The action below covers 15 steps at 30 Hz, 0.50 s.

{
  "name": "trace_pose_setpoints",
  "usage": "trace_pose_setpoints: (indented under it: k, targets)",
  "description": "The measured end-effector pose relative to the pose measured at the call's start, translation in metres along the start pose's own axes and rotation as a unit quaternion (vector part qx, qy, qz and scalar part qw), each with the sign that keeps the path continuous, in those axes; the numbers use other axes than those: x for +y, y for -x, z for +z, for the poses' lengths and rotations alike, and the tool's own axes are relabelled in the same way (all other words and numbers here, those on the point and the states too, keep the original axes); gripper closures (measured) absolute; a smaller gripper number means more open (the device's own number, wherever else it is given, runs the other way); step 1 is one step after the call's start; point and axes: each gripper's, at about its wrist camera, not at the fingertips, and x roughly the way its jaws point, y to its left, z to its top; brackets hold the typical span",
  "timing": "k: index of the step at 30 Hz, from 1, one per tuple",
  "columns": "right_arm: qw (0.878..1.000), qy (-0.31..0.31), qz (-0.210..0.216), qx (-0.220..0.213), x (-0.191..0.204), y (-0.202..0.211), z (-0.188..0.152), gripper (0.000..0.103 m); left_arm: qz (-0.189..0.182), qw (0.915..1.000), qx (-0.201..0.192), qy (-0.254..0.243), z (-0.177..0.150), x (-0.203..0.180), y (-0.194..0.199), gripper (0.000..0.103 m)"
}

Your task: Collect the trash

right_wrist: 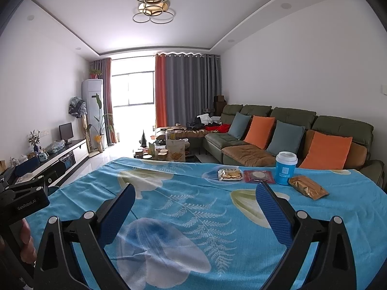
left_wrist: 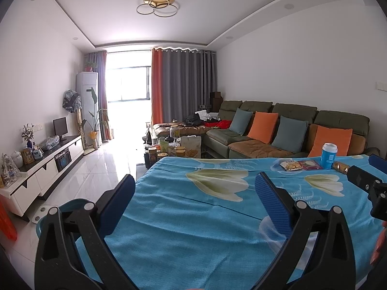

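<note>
lying at the far right of the blue floral cloth (right_wrist: 183, 207), the trash is seen ahead and to the right of both tools: a biscuit packet (right_wrist: 229, 174), a red wrapper (right_wrist: 258, 177), a blue cup (right_wrist: 286, 168) and a gold packet (right_wrist: 308, 187) whose long axis runs diagonally away to the left. the right gripper (right_wrist: 196, 199) is judged nearer than the left gripper (left_wrist: 193, 188); both are held spread wide and empty.

Blue floral table (right_wrist: 169, 193), cup (right_wrist: 285, 169), snack packets (right_wrist: 229, 174)
</note>
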Motion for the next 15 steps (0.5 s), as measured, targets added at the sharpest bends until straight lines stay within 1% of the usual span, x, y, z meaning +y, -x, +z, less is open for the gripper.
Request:
trace_pose_setpoints:
  k: [15]
  targets:
    - [1.000,0.000,-0.001,-0.003,0.0005,0.0005,0.0008,0.007,0.002,1.0000,-0.001,-0.001,0.0012,0.0023,-0.0017,0.006]
